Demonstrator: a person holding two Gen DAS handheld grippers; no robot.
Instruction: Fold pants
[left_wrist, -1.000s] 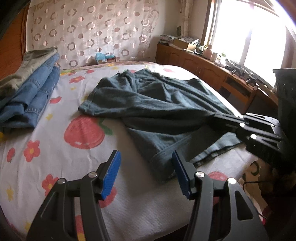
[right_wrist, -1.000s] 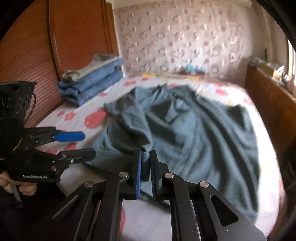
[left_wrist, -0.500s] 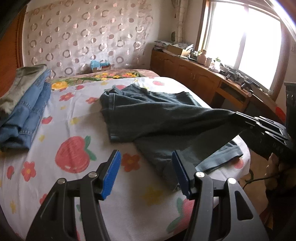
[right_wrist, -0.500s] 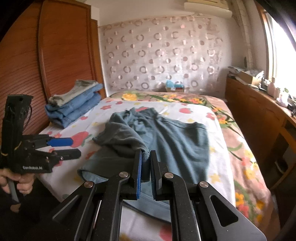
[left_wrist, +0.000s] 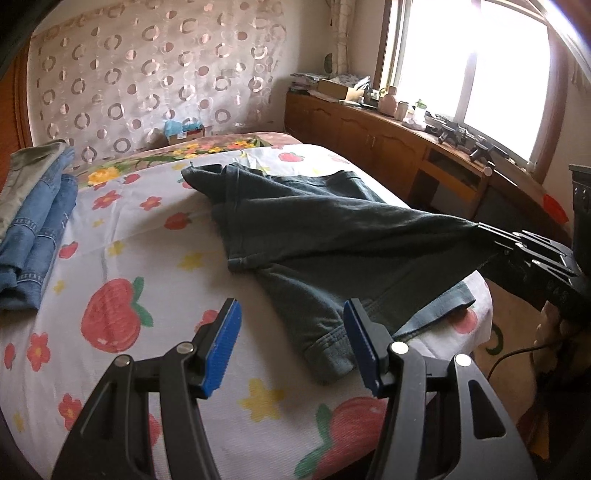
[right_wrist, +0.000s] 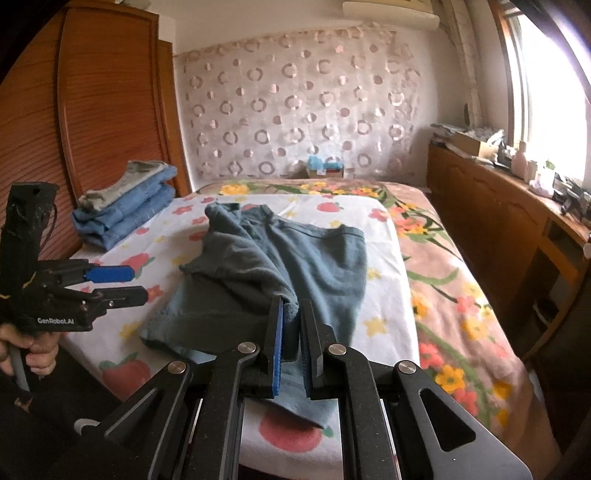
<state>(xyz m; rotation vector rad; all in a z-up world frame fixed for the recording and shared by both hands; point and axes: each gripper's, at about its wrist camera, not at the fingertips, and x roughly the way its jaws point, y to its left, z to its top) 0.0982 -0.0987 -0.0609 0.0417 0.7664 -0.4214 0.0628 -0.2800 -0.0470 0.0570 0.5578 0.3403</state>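
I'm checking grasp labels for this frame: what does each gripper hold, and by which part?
The right gripper is shut on the dark pants, pinching one leg's hem end. The left gripper is open, holding nothing.

Pants (left_wrist: 314, 229) dark teal-grey denim. Bed sheet (left_wrist: 110, 266) white, red strawberries, red and yellow flowers. Folded stack (right_wrist: 125, 206) light blue denim, grey-green on top. Tool pads (left_wrist: 221, 347) blue. Wall curtain (right_wrist: 295, 103) beige, ring pattern.
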